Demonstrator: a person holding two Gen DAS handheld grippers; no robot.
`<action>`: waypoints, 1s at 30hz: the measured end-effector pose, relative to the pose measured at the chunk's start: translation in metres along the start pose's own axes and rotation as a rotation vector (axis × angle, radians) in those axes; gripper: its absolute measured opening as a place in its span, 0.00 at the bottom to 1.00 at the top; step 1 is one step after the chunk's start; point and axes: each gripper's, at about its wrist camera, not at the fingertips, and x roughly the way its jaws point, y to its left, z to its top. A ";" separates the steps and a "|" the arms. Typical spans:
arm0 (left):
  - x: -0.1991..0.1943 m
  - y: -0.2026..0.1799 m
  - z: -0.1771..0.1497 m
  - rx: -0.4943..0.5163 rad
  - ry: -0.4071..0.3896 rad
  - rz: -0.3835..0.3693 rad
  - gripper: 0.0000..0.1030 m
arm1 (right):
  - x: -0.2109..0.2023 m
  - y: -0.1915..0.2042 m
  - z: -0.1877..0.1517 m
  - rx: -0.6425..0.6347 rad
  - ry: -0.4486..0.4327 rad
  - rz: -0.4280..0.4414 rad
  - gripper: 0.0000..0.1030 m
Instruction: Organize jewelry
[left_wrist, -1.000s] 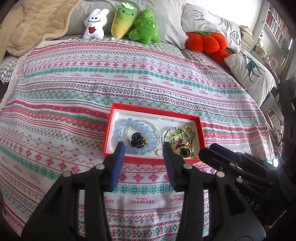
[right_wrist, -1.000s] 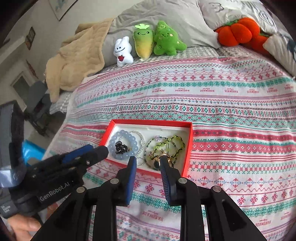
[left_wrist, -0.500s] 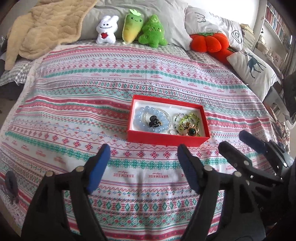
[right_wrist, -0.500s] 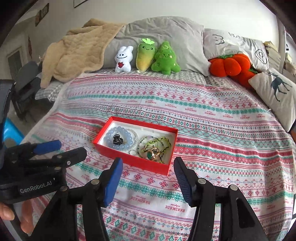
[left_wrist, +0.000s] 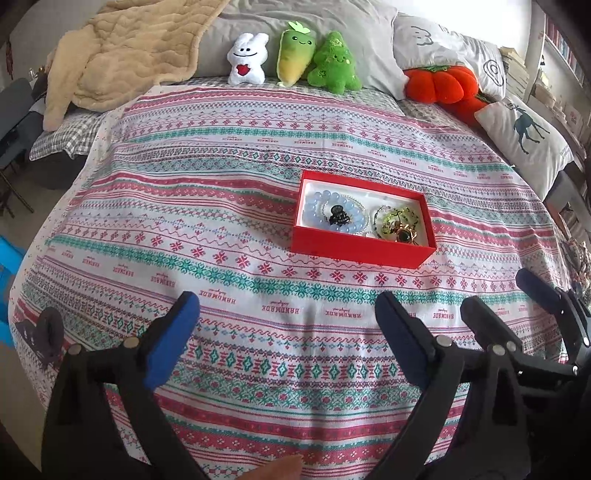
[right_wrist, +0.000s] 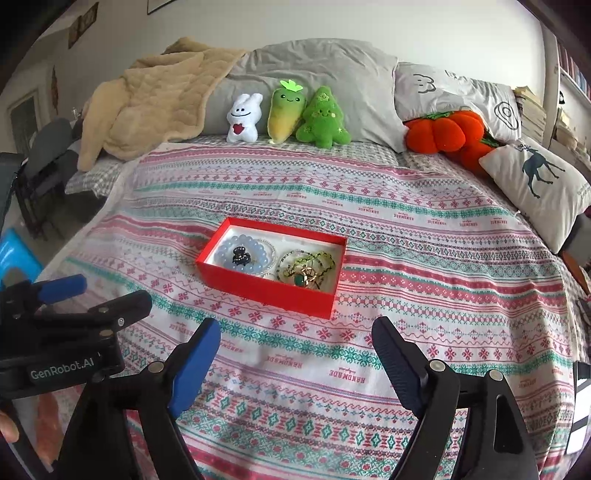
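The red jewelry box (left_wrist: 364, 229) lies on the bed (left_wrist: 229, 206) ahead of both grippers, its long axis crosswise to them, beaded bracelets inside. The left gripper (left_wrist: 286, 325) and right gripper (right_wrist: 295, 345) are opening, nothing between their jaws.

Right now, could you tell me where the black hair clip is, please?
In both wrist views the black hair clip lies inside the pale blue bead bracelet, in the left half of the red box.
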 end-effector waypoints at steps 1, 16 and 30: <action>-0.001 0.001 -0.002 -0.002 -0.004 0.001 0.96 | -0.001 0.001 -0.001 -0.003 0.002 -0.002 0.84; -0.005 -0.005 -0.012 0.036 -0.001 0.030 0.97 | 0.002 -0.005 -0.009 -0.001 0.035 0.016 0.95; -0.004 -0.016 -0.013 0.060 -0.001 0.028 0.97 | 0.005 -0.020 -0.014 0.050 0.050 0.036 1.00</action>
